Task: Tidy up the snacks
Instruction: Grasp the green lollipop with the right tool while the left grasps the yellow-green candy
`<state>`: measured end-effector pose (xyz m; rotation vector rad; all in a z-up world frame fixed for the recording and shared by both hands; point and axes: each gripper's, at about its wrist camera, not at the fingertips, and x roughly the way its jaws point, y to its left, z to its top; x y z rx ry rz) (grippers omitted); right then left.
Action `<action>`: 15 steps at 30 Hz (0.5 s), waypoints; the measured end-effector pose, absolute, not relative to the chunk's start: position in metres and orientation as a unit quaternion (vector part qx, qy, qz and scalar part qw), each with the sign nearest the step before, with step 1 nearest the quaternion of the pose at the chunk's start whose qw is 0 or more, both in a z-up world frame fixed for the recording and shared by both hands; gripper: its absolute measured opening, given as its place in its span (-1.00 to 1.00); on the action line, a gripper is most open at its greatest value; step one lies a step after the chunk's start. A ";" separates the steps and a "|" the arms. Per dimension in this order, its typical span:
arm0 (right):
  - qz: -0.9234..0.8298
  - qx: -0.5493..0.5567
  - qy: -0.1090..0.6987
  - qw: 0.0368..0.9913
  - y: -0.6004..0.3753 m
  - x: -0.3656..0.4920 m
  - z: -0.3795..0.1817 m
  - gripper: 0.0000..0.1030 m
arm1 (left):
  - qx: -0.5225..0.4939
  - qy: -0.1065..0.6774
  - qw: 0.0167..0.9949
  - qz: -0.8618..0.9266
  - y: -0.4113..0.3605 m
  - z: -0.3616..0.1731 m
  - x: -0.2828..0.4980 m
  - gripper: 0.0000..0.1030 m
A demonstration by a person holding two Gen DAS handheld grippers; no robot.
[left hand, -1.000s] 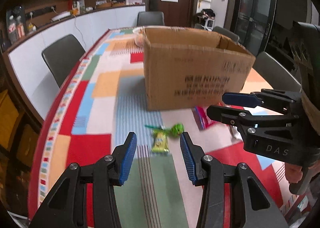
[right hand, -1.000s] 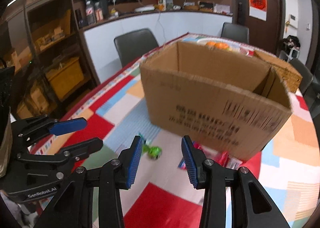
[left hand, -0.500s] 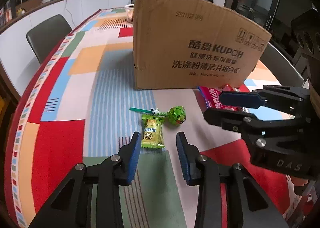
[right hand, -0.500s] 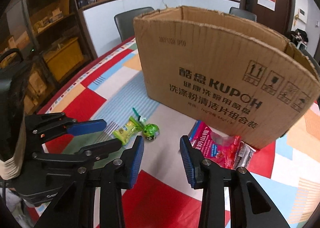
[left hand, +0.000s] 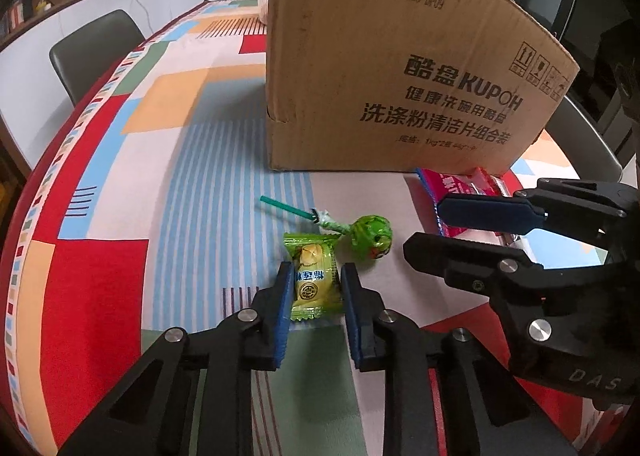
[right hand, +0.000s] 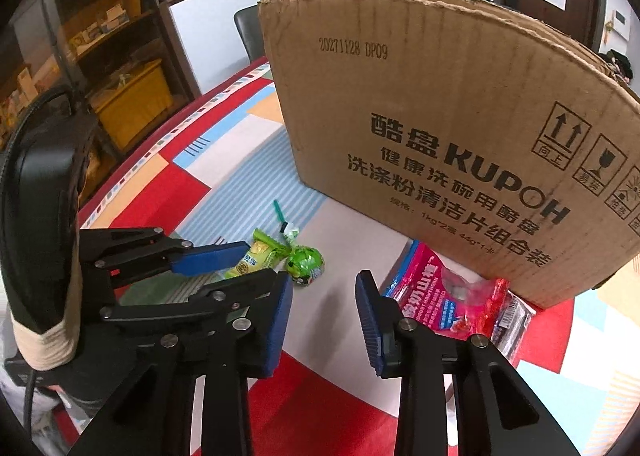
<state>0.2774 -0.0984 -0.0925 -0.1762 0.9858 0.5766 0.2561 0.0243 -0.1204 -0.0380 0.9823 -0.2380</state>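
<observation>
A small green-and-yellow candy packet [left hand: 310,256] lies on the patchwork tablecloth [left hand: 200,183]. My left gripper [left hand: 316,272] is shut on it, one blue pad against each long side. Just beyond it lies a green lollipop [left hand: 370,236] with a teal stick. My right gripper [right hand: 324,288] hovers low over the cloth, its jaws closing with nothing between them. A pink snack bag [right hand: 440,296] lies just right of its right finger, against the foot of the tall cardboard box [right hand: 440,115]. The box's inside is hidden from both views.
The box [left hand: 400,75] stands close behind the snacks. The right gripper [left hand: 426,228] hangs just right of the lollipop, near the left one. A grey chair [left hand: 92,47] stands at the table's left side; shelves with a yellow crate [right hand: 132,103] lie beyond.
Both grippers have sunk towards the table. The left one has moved forward over the candy packet and shut on it. The right one's jaws have narrowed a little.
</observation>
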 end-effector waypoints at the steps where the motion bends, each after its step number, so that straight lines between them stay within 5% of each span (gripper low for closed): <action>1: 0.273 -0.083 0.467 0.837 -0.097 0.278 -0.093 -0.33 | -0.019 0.470 0.875 -0.115 0.025 -0.120 0.256 -0.59; 15: 0.282 -0.090 0.480 0.826 -0.079 0.290 -0.106 -0.34 | -0.028 0.456 0.886 -0.079 0.051 -0.103 0.238 -0.61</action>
